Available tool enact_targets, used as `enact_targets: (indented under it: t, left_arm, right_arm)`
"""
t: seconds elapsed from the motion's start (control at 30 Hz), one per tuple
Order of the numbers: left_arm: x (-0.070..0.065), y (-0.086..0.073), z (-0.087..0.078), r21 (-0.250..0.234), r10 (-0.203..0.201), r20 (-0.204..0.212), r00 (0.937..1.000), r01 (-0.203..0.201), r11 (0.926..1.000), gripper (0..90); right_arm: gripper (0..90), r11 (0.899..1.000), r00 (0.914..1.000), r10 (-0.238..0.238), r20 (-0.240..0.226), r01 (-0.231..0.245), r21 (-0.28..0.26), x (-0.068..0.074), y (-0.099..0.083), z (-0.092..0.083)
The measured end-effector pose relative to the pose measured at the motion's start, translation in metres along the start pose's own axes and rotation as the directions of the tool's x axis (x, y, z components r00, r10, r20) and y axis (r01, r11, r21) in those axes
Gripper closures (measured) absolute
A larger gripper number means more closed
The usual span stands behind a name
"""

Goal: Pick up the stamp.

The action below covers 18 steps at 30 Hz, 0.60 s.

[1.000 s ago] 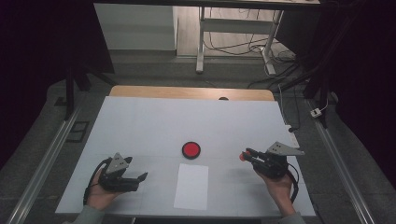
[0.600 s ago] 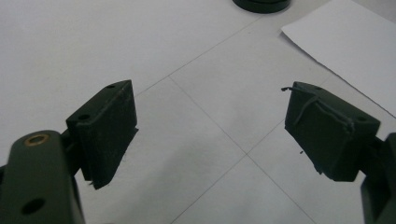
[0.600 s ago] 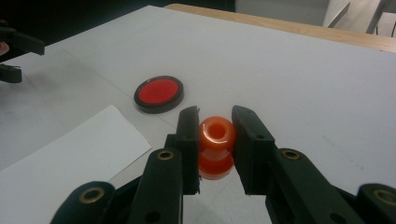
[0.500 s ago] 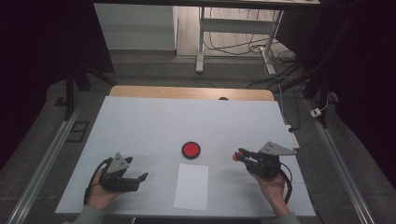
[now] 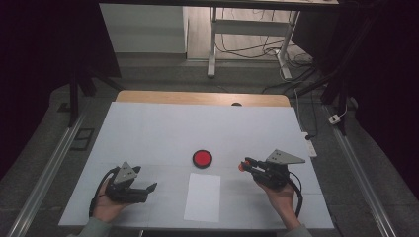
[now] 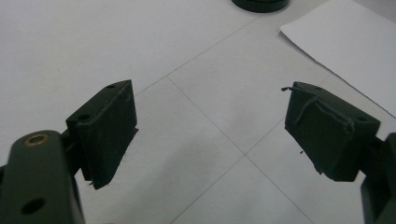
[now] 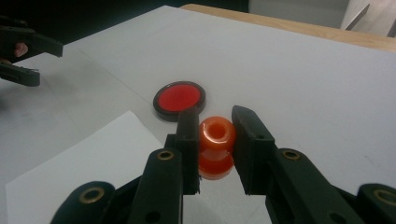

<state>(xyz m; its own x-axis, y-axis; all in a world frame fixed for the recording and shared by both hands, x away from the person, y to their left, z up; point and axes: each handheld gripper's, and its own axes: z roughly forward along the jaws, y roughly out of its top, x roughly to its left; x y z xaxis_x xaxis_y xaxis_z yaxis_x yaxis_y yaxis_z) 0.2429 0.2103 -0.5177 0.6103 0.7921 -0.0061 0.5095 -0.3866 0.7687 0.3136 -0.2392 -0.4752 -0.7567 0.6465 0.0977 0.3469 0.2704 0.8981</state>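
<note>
**Orange piece carried in toward the red pad**

My right tongs [image 7: 212, 140] are clamped on a small orange spool-shaped piece [image 7: 216, 135], both pads pressed against its sides. Over the last second I have slid this hand across the desk [image 5: 163, 128] from the right edge toward the middle: in the high view the right tongs [image 5: 245, 165] now hang at about four o'clock from the round red pad in its black case [image 5: 202, 158], nearer to it than they were a moment ago. The grip itself has not changed. I read this as the carry leg of a stamping job, with the orange piece [image 5: 240, 167] likely bound for the red pad [image 7: 179, 99], which lies just ahead of my jaws at eleven o'clock in the right gripper view.

My left tongs [image 5: 146, 189] have stayed put at the near left of the desk, jaws spread wide with nothing between them and bare desk beneath.

The white sheet of paper [image 5: 203, 196] lies flat at six o'clock from the pad, between my two hands, untouched and blank.

I can read no brand, label or writing on the piece, the pad, the paper or the tongs.
</note>
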Motion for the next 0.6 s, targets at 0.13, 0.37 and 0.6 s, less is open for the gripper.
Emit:
enact_targets:
  t: [0.13, 0.37, 0.6]
  left_arm:
    - [0.000, 0.000, 0.000, 0.000, 0.000, -0.001, 1.0000, 0.000, 1.0000, 17.3]
    - [0.000, 0.000, 0.000, 0.000, 0.002, -0.001, 1.0000, -0.002, 1.0000, 17.3]
    - [0.000, 0.000, 0.000, 0.001, 0.002, 0.000, 1.0000, -0.002, 1.0000, 17.2]
  right_arm:
    - [71.9, 1.000, 0.9999, -0.008, -0.012, 0.008, 0.004, 0.005, 0.001, 0.005]
    - [72.0, 1.000, 0.9994, -0.018, -0.030, 0.019, 0.007, 0.011, 0.004, 0.010]
    - [71.9, 1.000, 0.9986, -0.027, -0.045, 0.027, 0.004, 0.016, 0.006, 0.013]
